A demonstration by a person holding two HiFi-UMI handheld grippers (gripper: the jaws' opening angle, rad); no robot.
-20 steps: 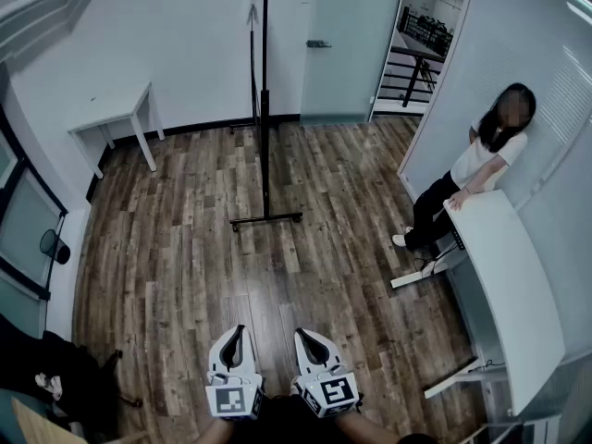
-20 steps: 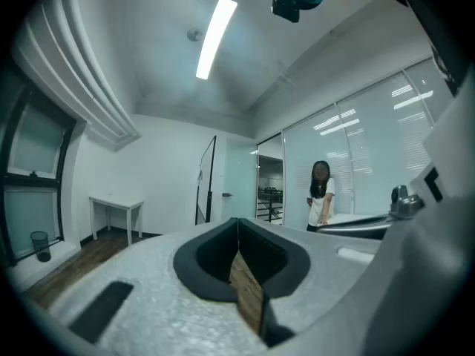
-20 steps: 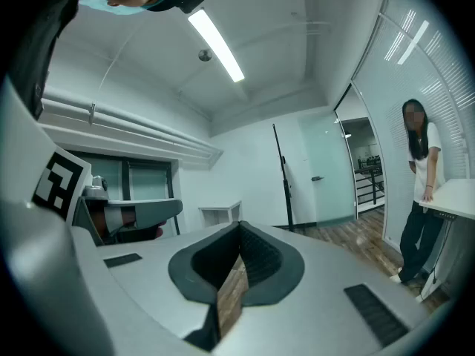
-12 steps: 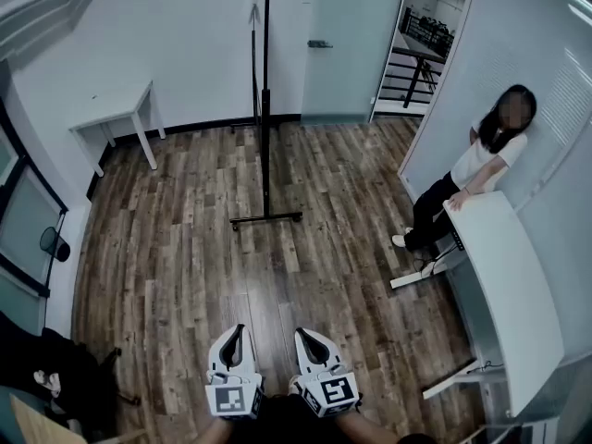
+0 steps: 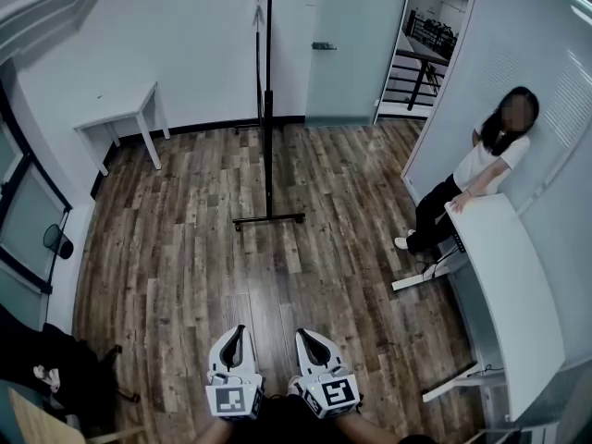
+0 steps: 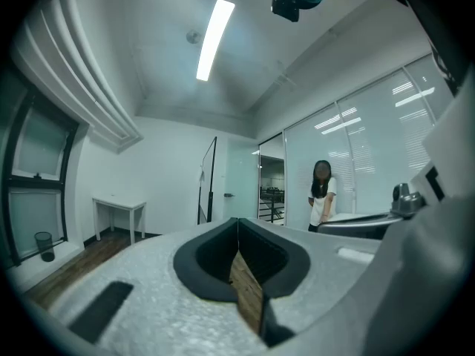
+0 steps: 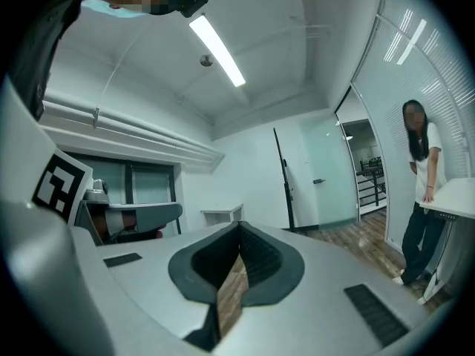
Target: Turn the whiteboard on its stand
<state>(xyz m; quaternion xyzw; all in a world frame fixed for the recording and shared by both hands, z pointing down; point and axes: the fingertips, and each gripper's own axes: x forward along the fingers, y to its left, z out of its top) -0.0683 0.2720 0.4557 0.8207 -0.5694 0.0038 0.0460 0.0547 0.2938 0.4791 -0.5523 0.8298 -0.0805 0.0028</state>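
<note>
Wood floor lies between me and the target. The whiteboard is edge-on at upper centre of the head view, upright on its stand, well apart from both tools. The left tool and right tool are at bottom centre, level, jaws together, nothing between them.

Judgement: approach not finished. Walk up first, open one tool, take the board's edge far from the pivot and push slowly. Watch that the base does not shift.
</note>
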